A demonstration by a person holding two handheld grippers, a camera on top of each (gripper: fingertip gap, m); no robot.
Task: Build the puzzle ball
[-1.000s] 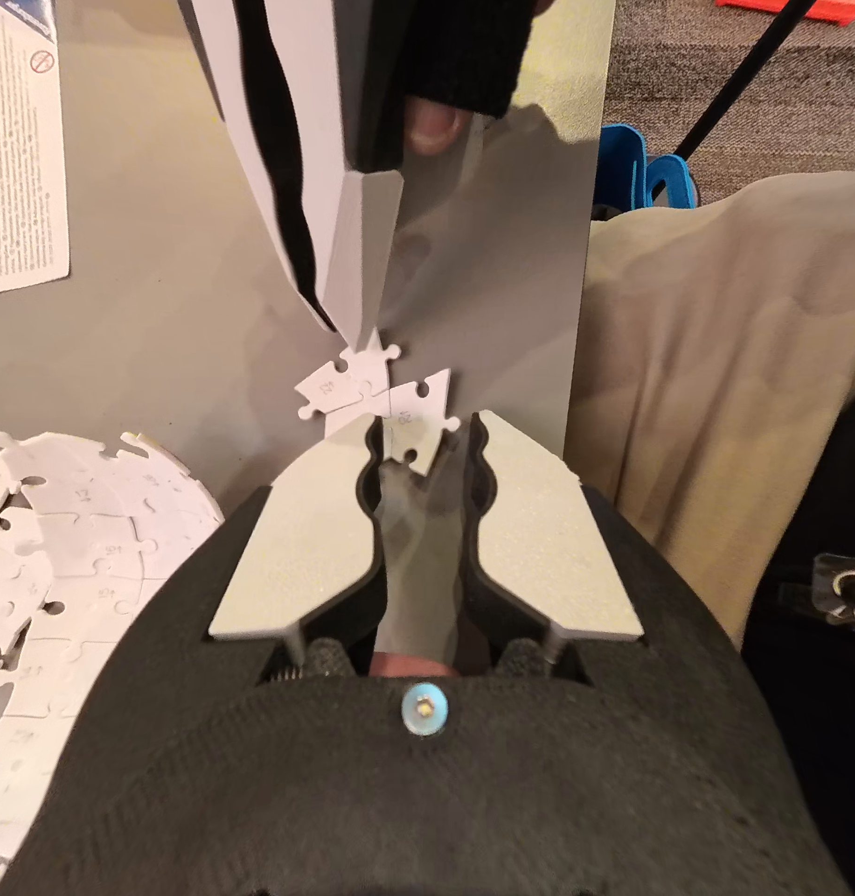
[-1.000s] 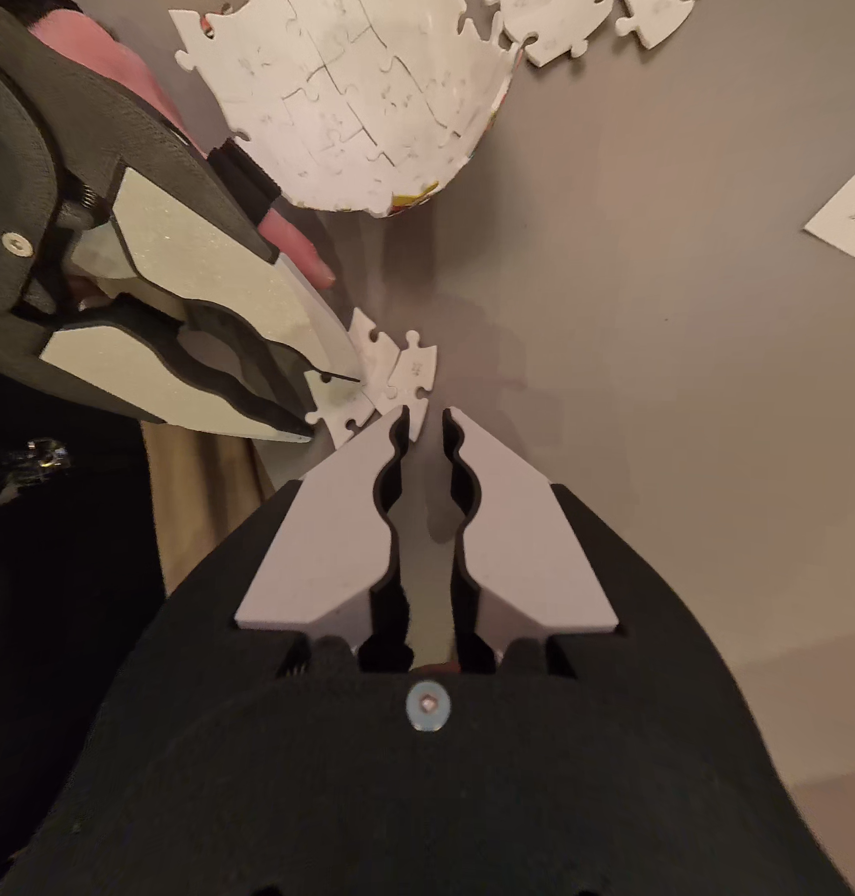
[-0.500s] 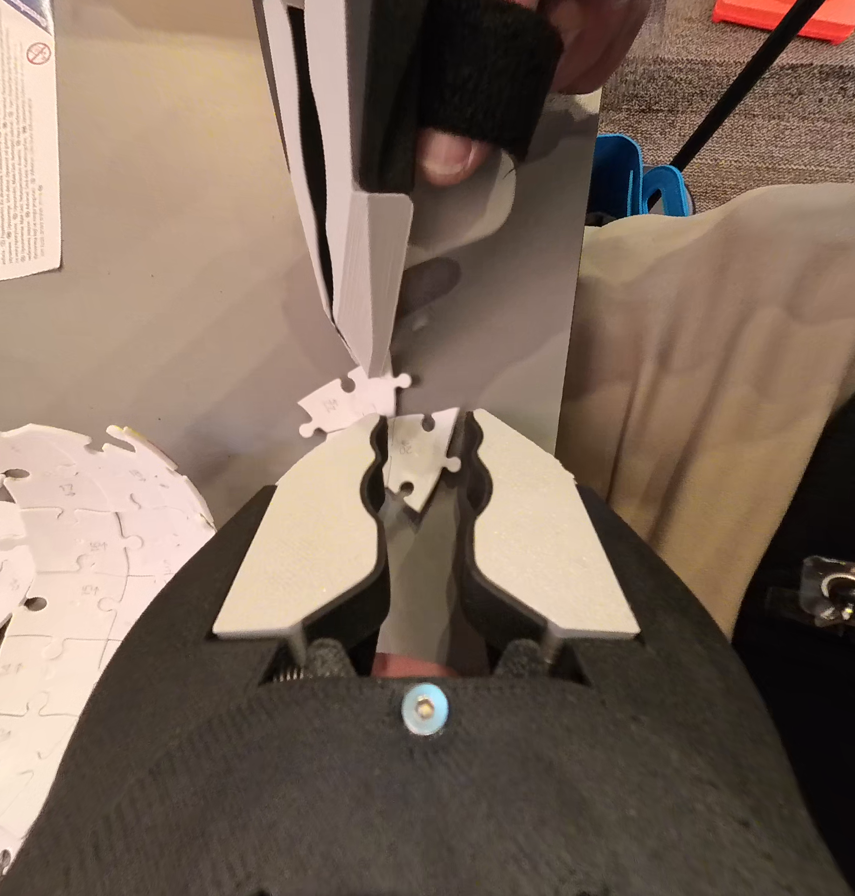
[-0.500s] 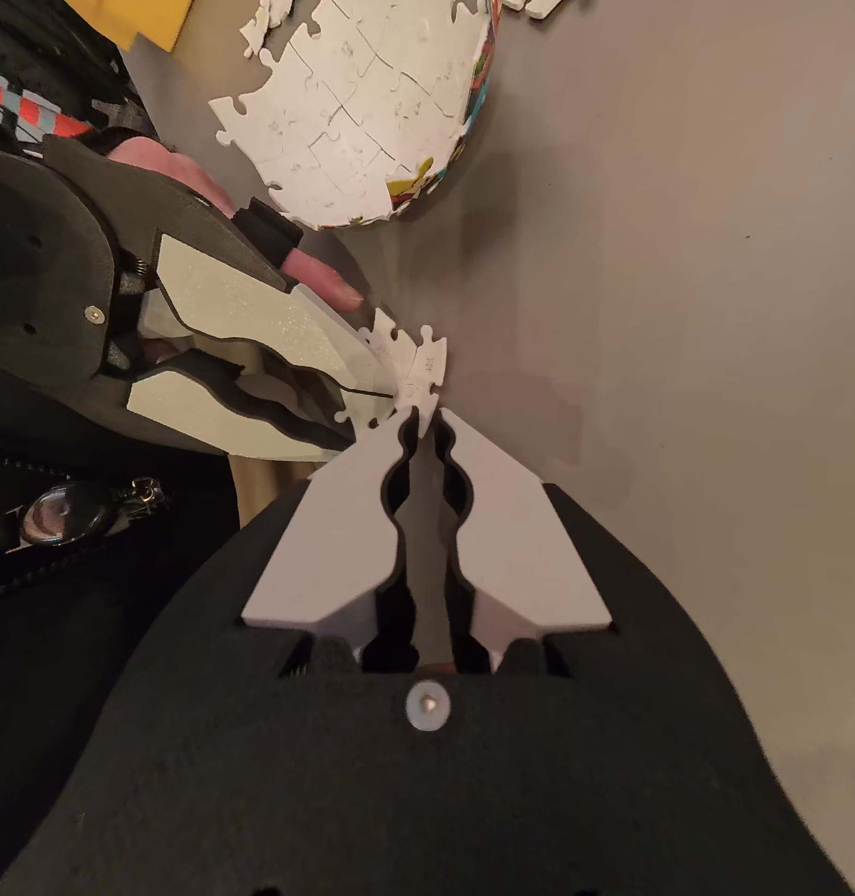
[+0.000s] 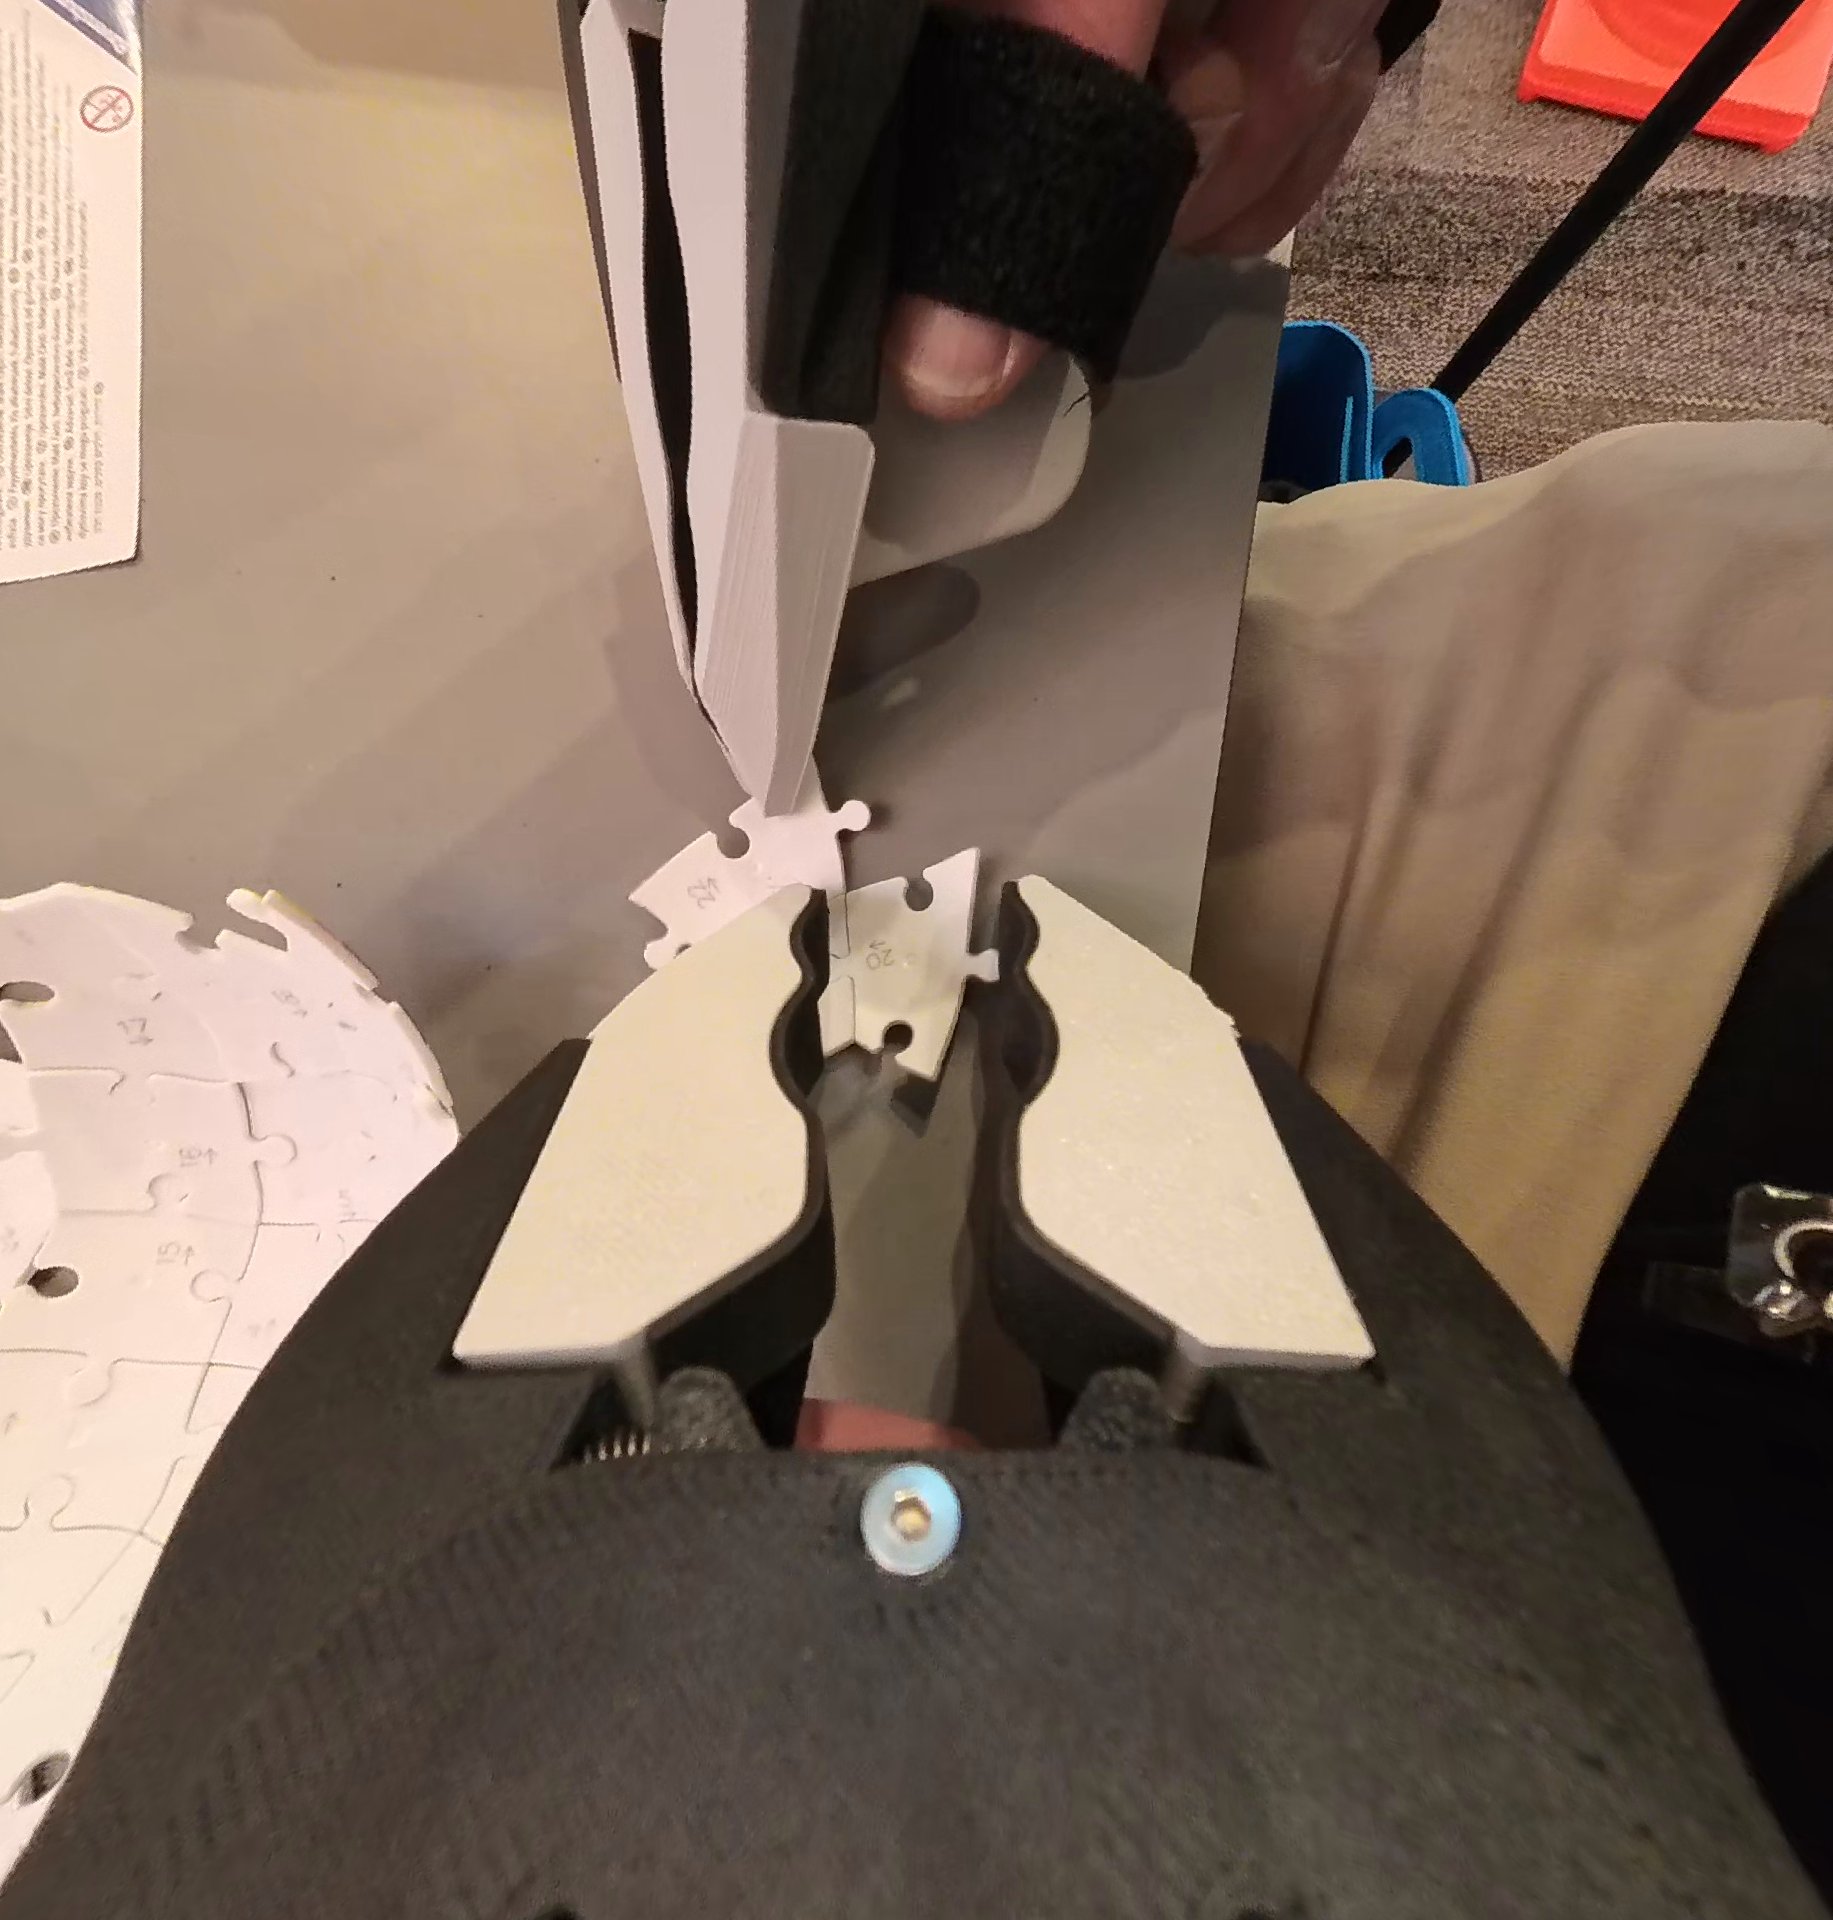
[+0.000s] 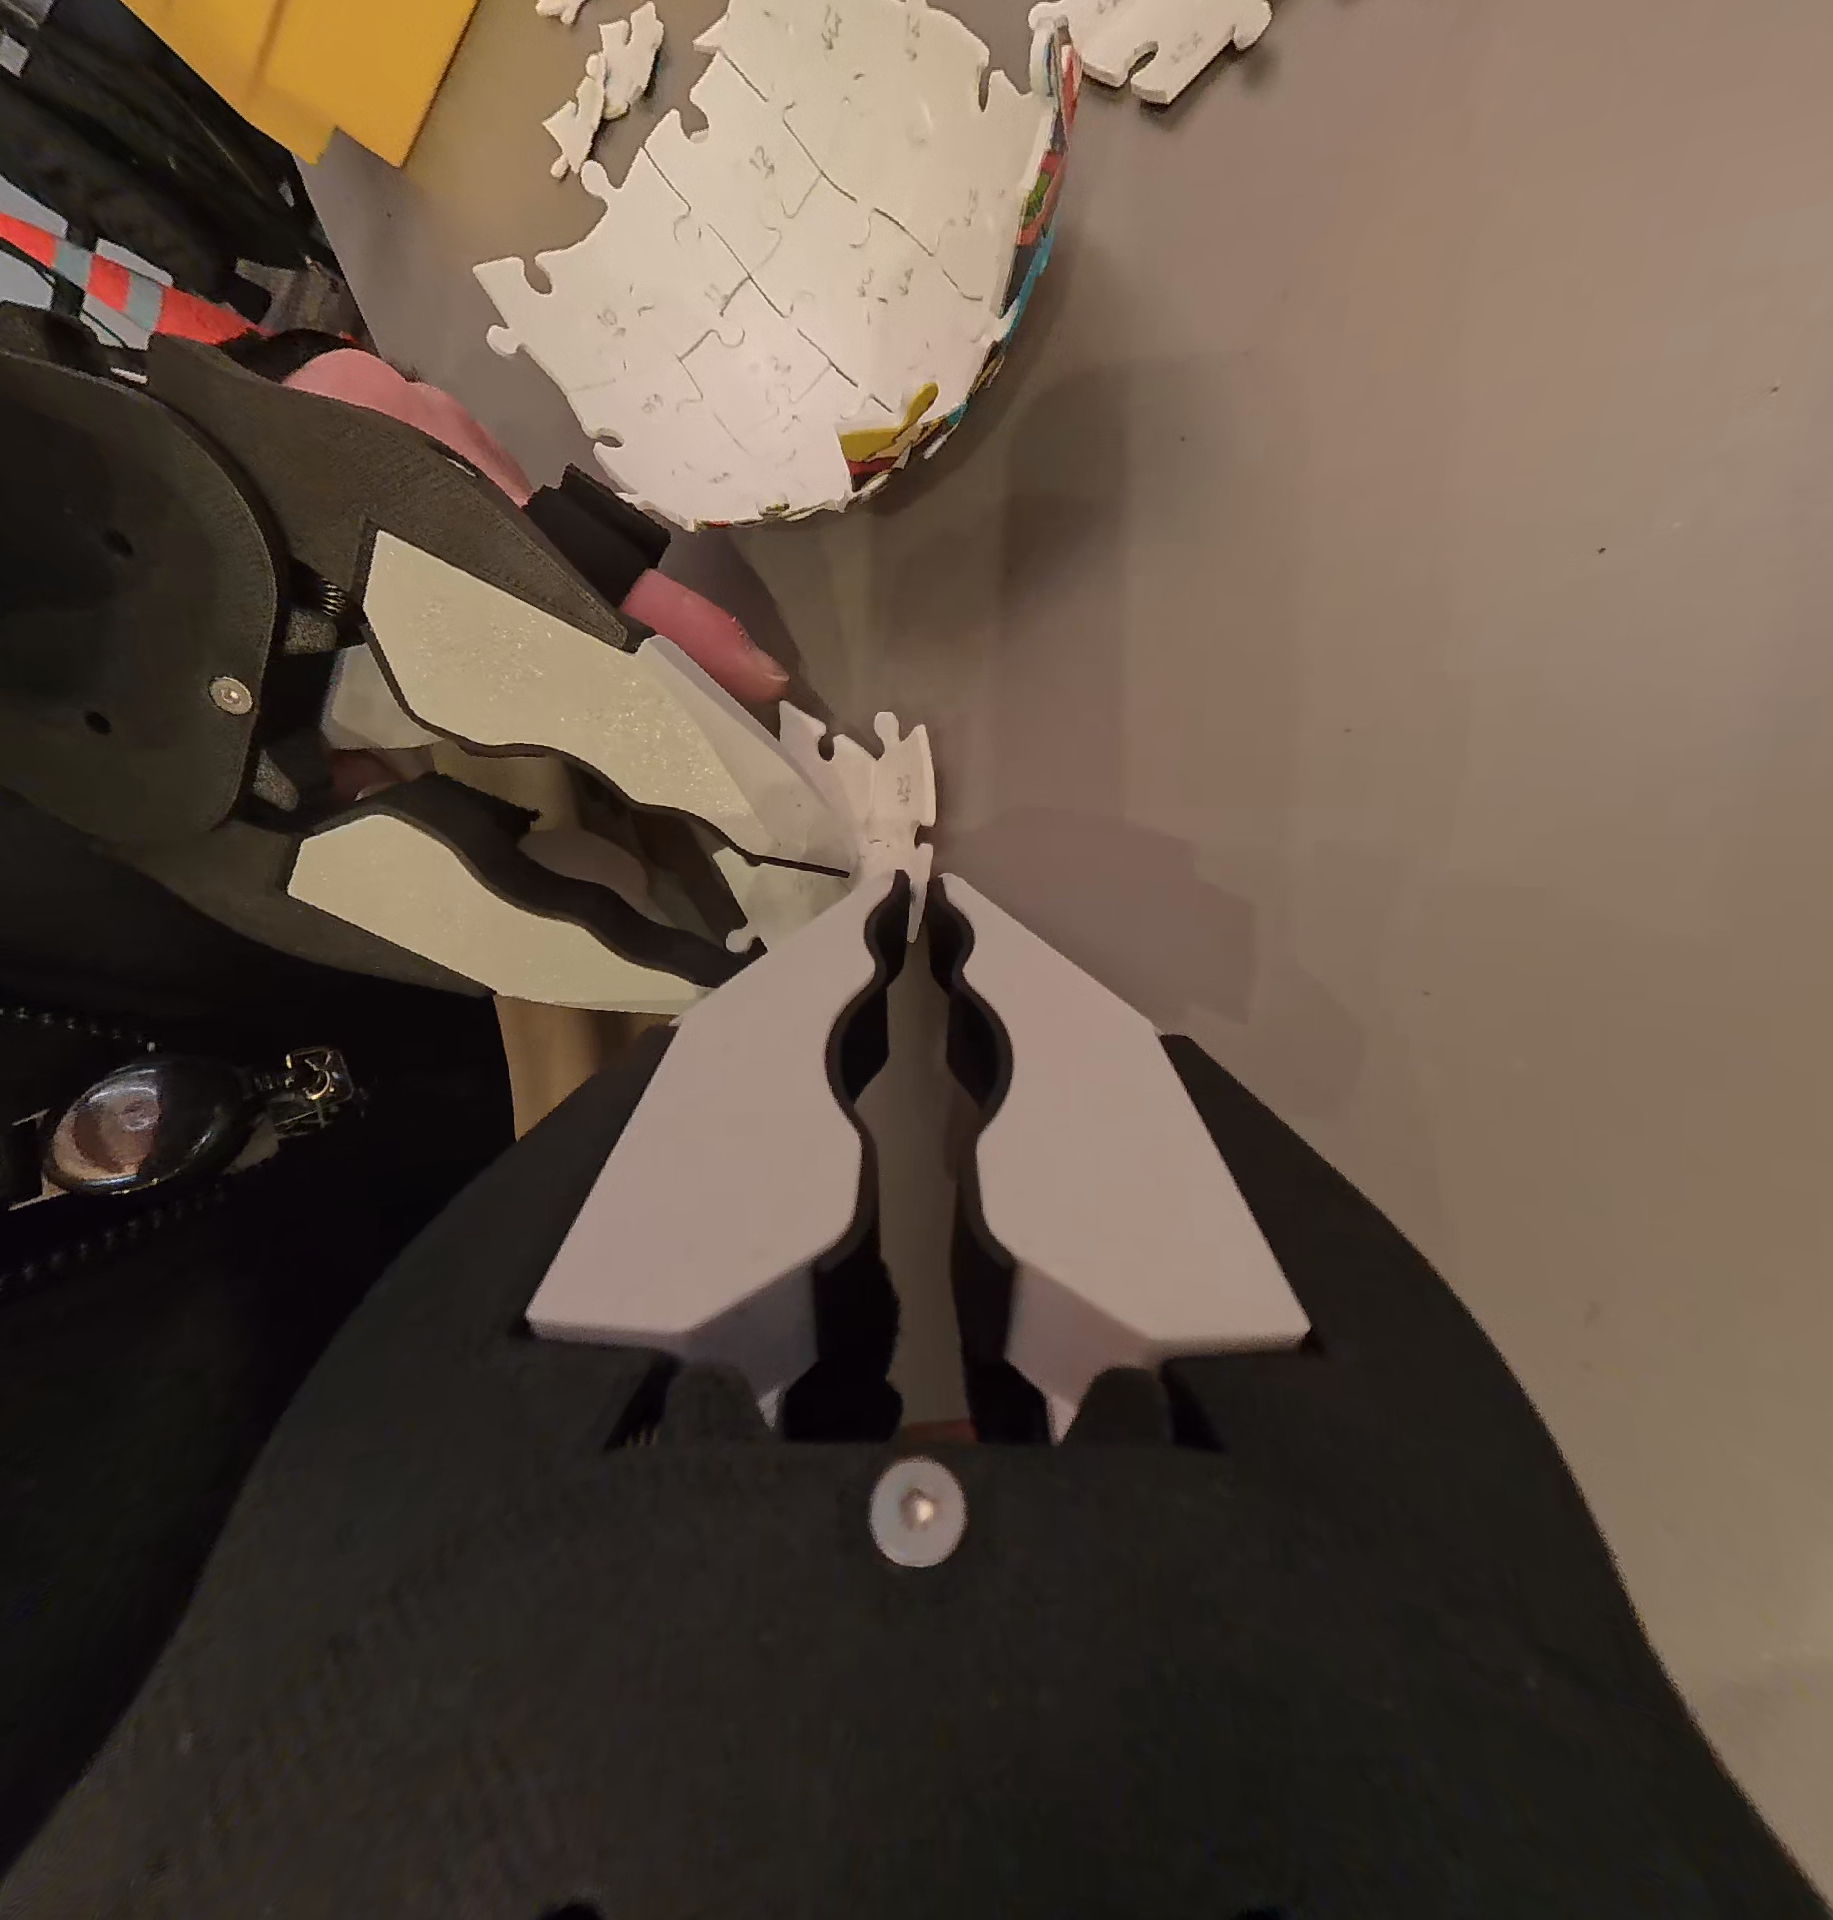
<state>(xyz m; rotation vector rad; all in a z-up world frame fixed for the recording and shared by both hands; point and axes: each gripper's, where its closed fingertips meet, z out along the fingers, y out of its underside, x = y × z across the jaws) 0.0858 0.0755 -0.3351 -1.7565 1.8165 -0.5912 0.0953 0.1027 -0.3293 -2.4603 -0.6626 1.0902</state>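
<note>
Two claws (image 5: pixel 907 935) (image 6: pixel 917 899) pinch joined puzzle pieces (image 5: pixel 777 862); half-built ball (image 6: pixel 787 312) beside.

I lose the half-built puzzle ball (image 5: pixel 112 1143) off the left edge — its far side hidden.

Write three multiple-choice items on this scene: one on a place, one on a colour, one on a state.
1. Where is the half-built ball?
A. On the grey table
B. Inside a box
C. On a chair

2. What colour are the visible faces of the joined pieces?
A. Blue
B. White
C. Black

3. What is the right gripper doing?
A. Standing wide open
B. Holding paper
C. Pinching the joined pieces

Answers:
1 A: the shell rests on the table, beyond the fingertips.
2 B: the faces show plain white.
3 C: its tips close on the pieces' edge.
</note>
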